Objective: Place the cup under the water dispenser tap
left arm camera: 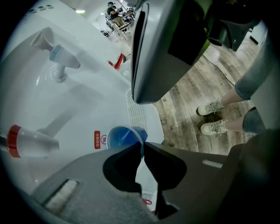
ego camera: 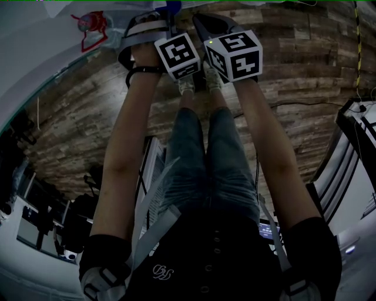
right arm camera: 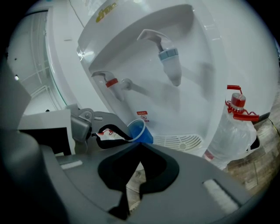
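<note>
Placement was judged nearly done: the blue cup (left arm camera: pixel 124 136) was pinched by its rim in the left gripper (left arm camera: pixel 143 145), tilted near the drip tray (right arm camera: pixel 179 141), lower than the red tap (right arm camera: pixel 109 83) and blue tap (right arm camera: pixel 168 61). Setting down and release remained. The right gripper (right arm camera: pixel 139 144) was pressed together, empty.

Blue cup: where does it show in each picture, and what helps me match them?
Head view: the cup is probably the blue bit at the top edge, left of centre.
Left gripper view: lower centre, rim pinched by the left gripper.
Right gripper view: just below centre, above the jaws.
Shared landmark: the blue tap, in both gripper views.
</note>
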Demonstrator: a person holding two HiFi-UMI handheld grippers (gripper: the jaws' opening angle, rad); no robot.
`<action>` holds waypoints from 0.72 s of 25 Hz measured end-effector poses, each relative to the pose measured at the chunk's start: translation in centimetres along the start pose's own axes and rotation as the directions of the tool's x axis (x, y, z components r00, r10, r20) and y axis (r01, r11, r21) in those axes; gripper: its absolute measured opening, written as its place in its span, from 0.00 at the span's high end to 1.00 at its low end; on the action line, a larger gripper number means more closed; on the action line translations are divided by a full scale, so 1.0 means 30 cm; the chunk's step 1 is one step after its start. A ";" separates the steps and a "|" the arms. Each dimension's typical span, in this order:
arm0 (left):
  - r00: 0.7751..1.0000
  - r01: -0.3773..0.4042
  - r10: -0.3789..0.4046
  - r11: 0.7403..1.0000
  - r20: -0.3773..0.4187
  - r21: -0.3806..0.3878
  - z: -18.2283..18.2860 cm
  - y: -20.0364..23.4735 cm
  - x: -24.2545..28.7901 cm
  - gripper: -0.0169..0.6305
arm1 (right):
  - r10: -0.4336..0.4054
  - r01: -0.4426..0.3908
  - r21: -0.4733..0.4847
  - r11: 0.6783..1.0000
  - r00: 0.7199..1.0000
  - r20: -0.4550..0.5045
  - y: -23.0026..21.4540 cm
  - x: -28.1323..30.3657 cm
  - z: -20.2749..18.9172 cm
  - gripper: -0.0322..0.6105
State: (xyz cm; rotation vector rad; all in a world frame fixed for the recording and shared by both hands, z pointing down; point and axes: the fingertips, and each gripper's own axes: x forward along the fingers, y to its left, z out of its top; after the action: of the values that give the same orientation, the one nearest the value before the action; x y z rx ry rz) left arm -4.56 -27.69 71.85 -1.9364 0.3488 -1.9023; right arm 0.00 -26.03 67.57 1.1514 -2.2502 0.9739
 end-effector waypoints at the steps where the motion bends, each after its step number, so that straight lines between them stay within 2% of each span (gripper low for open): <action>1: 1.000 -0.003 0.003 1.000 0.001 0.005 0.002 0.003 0.004 0.93 | 0.003 -0.003 0.001 1.000 1.000 -0.001 0.002 0.000 -0.004 0.95; 9: 1.000 -0.010 0.010 0.999 -0.001 0.033 0.002 0.009 0.034 0.93 | 0.014 -0.014 -0.004 1.000 1.000 -0.011 0.015 0.004 -0.019 0.95; 14: 1.000 0.010 -0.010 1.000 0.001 0.008 0.006 -0.007 0.049 0.92 | 0.000 0.001 0.004 1.000 1.000 -0.016 -0.002 -0.009 -0.028 0.95; 18: 1.000 -0.010 0.010 1.000 0.003 -0.010 0.007 0.003 0.055 0.91 | -0.003 0.003 0.006 1.000 1.000 -0.024 0.001 -0.012 -0.043 0.95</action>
State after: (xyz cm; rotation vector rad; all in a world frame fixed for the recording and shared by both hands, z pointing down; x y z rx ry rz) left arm -4.28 -28.49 73.28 -1.9397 0.3669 -1.8951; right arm 0.24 -24.85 68.19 1.1397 -2.2273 0.9892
